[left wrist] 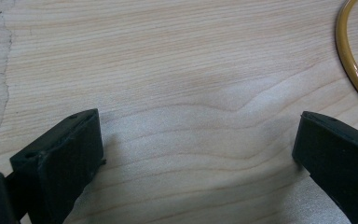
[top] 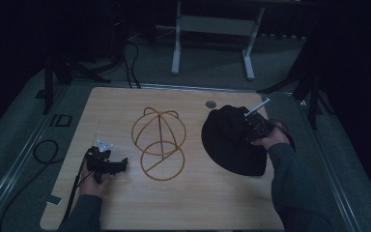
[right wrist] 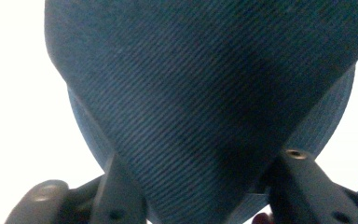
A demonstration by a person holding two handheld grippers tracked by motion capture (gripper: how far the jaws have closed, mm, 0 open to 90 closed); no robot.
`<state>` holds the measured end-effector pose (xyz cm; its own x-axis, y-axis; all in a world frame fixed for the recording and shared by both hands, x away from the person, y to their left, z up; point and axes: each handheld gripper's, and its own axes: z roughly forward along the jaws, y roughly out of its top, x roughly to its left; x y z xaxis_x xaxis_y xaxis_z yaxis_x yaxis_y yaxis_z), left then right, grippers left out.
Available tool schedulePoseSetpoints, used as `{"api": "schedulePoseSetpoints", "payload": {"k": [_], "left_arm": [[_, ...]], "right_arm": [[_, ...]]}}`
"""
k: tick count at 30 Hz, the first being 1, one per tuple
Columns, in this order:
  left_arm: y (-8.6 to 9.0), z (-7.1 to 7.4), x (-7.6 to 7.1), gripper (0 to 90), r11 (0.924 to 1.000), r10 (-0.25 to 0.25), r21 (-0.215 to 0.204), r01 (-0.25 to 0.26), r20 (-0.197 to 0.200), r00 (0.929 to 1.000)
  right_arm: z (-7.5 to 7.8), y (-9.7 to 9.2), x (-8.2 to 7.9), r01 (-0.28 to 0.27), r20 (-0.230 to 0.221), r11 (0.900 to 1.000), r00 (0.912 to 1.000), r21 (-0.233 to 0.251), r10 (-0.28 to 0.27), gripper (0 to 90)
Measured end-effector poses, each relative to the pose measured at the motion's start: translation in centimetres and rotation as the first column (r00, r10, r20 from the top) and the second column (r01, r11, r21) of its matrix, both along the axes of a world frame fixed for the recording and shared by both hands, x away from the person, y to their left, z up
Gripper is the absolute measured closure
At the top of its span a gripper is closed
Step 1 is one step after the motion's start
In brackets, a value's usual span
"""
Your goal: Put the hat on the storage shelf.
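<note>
Right tongs [top: 249, 129] clamped on dark fabric bucket hat [top: 227, 140]; left tongs [top: 121, 165] spread wide over light wooden surface [top: 125, 203], beside gold wire hat stand [top: 158, 143].

Black grippers, seemingly dark grey sleeves

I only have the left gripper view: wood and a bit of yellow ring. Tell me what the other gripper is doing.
Observer: The right gripper is on a black hat at the table's right side.
Operator: Say whether it has hold.
Observer: In the right gripper view, a fold of the hat's fabric sits pinched between its jaws.
Operator: Name that yellow ring.
Observer: It belongs to a wire hat stand, mid-table, between the hat and the left gripper.
</note>
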<state>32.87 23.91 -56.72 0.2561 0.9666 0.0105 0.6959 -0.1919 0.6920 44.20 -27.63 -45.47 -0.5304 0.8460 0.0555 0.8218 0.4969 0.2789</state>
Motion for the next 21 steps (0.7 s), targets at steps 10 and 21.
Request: {"api": "schedulePoseSetpoints", "payload": {"k": [10,21], "left_arm": [[0.0,0.0,0.0,1.8,1.0,0.0,0.0,0.0,0.0,1.0],[0.0,0.0,0.0,1.8,1.0,0.001,-0.002,-0.001,0.001,1.0]], "right_arm": [[0.5,0.3,0.0,-0.047,-0.02,0.9987,0.9987,-0.017,0.047,85.3],[2.3,0.6,-1.2,-0.113,0.041,0.9936,0.9928,-0.009,0.113,86.7]]}}
